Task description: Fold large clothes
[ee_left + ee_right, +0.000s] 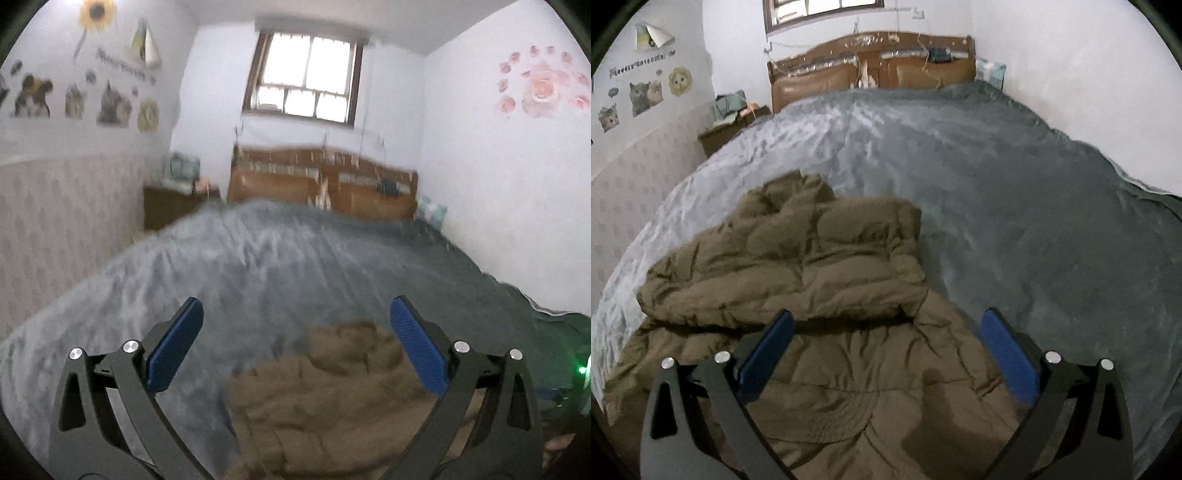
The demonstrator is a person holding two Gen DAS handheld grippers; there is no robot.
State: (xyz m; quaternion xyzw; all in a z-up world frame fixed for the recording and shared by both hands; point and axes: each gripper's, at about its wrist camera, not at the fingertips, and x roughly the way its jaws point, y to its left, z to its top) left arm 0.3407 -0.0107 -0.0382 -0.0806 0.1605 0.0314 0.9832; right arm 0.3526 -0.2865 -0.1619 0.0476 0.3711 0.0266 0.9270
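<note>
**Both grippers poised, empty, over a puffer jacket on the bed**

The right gripper (886, 350) hovers with its jaws spread wide and gripping nothing, a brown quilted jacket (820, 295) lying crumpled directly below and ahead of them. The left gripper (295, 343) is likewise wide open and empty; the jacket (325, 398) sits beneath it, towards its right finger. Under the garment spreads a grey-blue bedspread (1015, 192). Far beyond stand a wooden headboard (871, 66) and a window (303, 85).

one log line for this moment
left gripper: open, empty | right gripper: open, empty | jacket: rumpled on bed
</note>
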